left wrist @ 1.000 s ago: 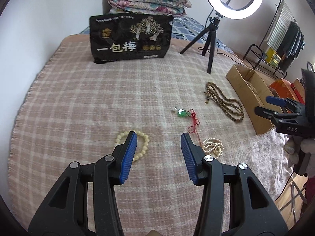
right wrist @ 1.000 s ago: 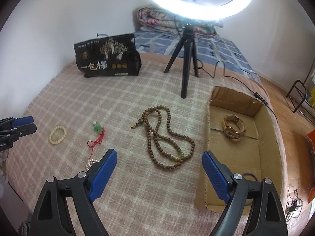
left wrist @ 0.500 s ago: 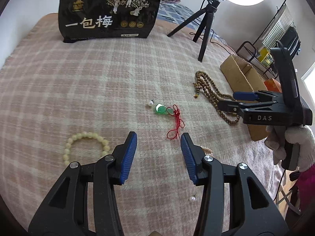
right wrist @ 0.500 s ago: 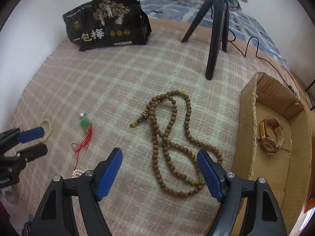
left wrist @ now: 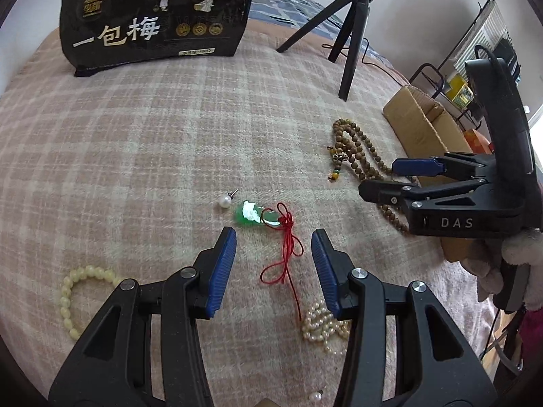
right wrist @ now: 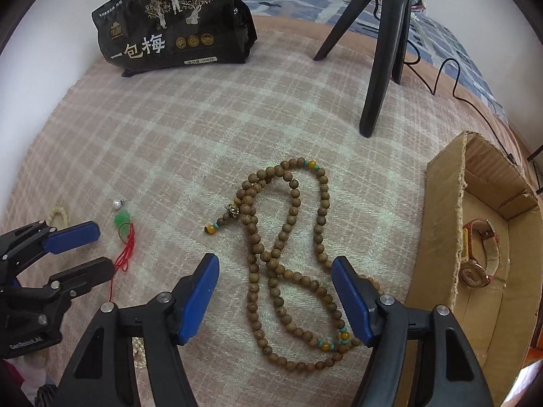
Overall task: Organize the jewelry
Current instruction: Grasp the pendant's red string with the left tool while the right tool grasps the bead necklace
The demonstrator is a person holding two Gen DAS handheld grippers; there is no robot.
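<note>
On the pink plaid blanket lies a green pendant (left wrist: 251,213) on a red cord (left wrist: 286,257). My left gripper (left wrist: 274,237) hangs open just above it, the cord between its blue pads and touching neither. A long brown bead necklace (right wrist: 288,237) lies coiled beside a cardboard box (right wrist: 441,224). My right gripper (right wrist: 275,261) points steeply down over the coil, its jaws closing with strands between them; the pads do not press the beads. In the left wrist view the right gripper (left wrist: 378,179) shows at the right, over the necklace (left wrist: 356,149).
A cream bead bracelet (left wrist: 78,291), a pearl bracelet (left wrist: 322,322) and a pearl earring (left wrist: 224,200) lie near the left gripper (right wrist: 103,249). A watch (right wrist: 478,254) lies in the box. A black printed bag (right wrist: 176,23) and a tripod (right wrist: 383,51) stand at the back.
Both grippers came down and forward, closer to the blanket. The left one shifted from the cream bracelet to over the red cord. The right one's jaws narrowed around the brown necklace.
</note>
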